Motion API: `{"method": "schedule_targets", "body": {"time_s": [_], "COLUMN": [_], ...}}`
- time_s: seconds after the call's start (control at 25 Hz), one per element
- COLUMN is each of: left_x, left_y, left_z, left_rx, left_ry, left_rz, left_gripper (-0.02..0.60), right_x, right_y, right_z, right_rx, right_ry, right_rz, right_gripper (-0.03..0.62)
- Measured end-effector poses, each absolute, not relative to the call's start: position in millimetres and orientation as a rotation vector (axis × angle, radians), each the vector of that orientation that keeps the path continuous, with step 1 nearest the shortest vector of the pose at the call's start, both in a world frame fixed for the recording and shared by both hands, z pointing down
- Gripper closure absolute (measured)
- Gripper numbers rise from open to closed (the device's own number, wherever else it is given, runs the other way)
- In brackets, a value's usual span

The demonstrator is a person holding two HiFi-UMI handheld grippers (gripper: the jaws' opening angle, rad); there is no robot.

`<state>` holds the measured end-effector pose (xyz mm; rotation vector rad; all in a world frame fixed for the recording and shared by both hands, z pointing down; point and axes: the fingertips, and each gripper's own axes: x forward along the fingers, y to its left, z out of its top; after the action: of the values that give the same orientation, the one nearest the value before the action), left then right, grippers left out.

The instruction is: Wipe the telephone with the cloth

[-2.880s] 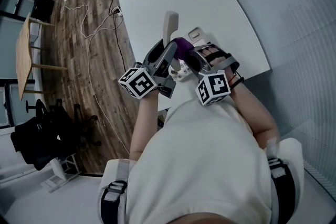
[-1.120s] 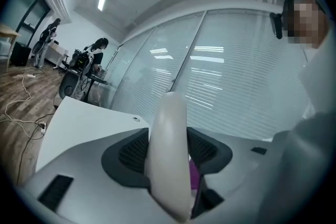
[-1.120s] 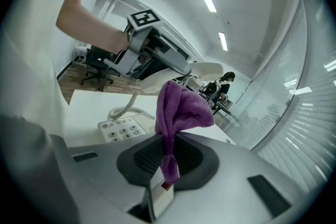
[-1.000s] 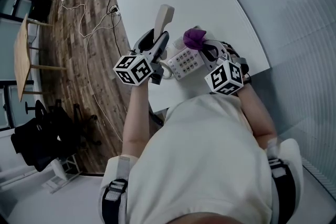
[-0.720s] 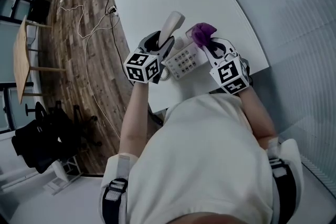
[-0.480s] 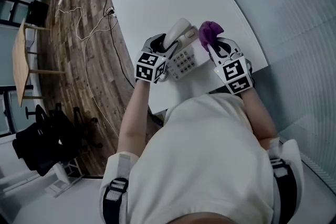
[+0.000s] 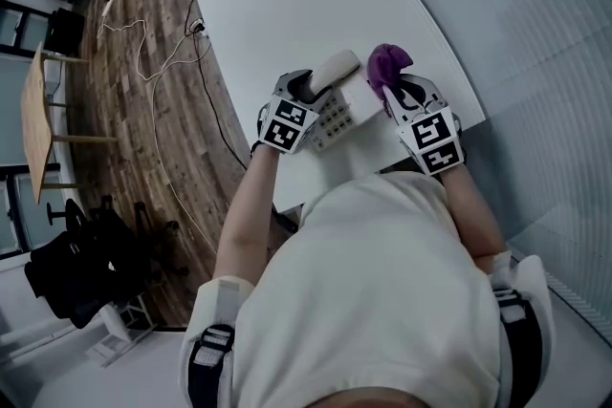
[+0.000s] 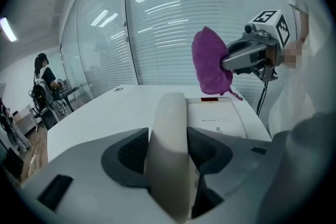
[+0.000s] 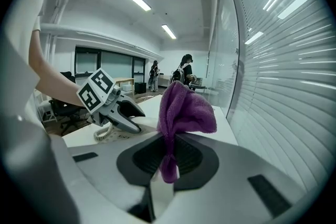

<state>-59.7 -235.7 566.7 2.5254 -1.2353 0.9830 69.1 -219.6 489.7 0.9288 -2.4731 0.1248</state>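
Clamping left claw [image 7: 304, 87] on cream handset [image 7: 337, 68], pads on both flanks, abt mid-length. Pinching purple cloth [image 7: 387, 64] in right claw [image 7: 402, 94], shut on a low fold, rest bunched up above the tips.

Key relation: laying handset w/ long axis running straight out from left claw toward far right of tabletop [image 7: 287, 5], along the left side of telephone base [image 7: 361, 100]. Looks in or just over its cradle; can't tell if seated. Holding cloth over the base's far-right corner, apart from it. So base lies below & left of right claw, which is nearer for wiping; left claw busy w/ handset.

Finding whole phone by tabletop's near edge, toward the right corner. Keypad [image 7: 330, 121] faces up btwn the two claws, coiled cord [image 9: 104, 132] close by left claw.

Judging next move: bring cloth down-left onto base top, then stroke parallel to handset.

Vs earlier: had handset raised & standing steeply over the base; now brought down low, near flat, w/ left claw rolled over w/ it. Had cloth pressed up beside the raised handset in the earliest pic; now carried off to the right, clear of both. Same grips in both claws throughout.
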Motion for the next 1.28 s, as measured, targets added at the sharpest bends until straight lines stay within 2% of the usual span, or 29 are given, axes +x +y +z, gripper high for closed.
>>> {"method": "schedule_targets", "body": {"time_s": [0.4,0.56,0.88,0.96,1.08,1.16,1.28], "left_x": [-61,-68,-85,-90,-96,-100,-110], "left_y": [-235,-231,-202,-194,-182,-170,-154], "left_z": [569,569,531,519,504,494,489], "left_rx": [2.472,2.411,2.206,2.146,2.049,1.980,1.899], "left_ry": [-1.322,-1.407,-1.650,-1.708,-1.758,-1.786,-1.837], "left_rz": [0.979,0.937,0.572,0.442,0.235,0.135,0.061], "left_gripper": [0.343,0.316,0.323,0.362,0.491,0.525,0.544], "right_x": [72,74,75,71,65,60,52], "right_y": [-218,-214,-201,-200,-196,-189,-180], "right_z": [490,491,484,482,485,483,479], "right_rx": [0.928,0.918,0.884,0.872,0.849,0.830,0.797], "right_ry": [-2.480,-2.484,-2.494,-2.512,-2.545,-2.561,-2.600], "right_rz": [0.152,0.159,0.159,0.157,0.155,0.157,0.186], "right_gripper": [0.549,0.548,0.549,0.549,0.549,0.549,0.549]}}
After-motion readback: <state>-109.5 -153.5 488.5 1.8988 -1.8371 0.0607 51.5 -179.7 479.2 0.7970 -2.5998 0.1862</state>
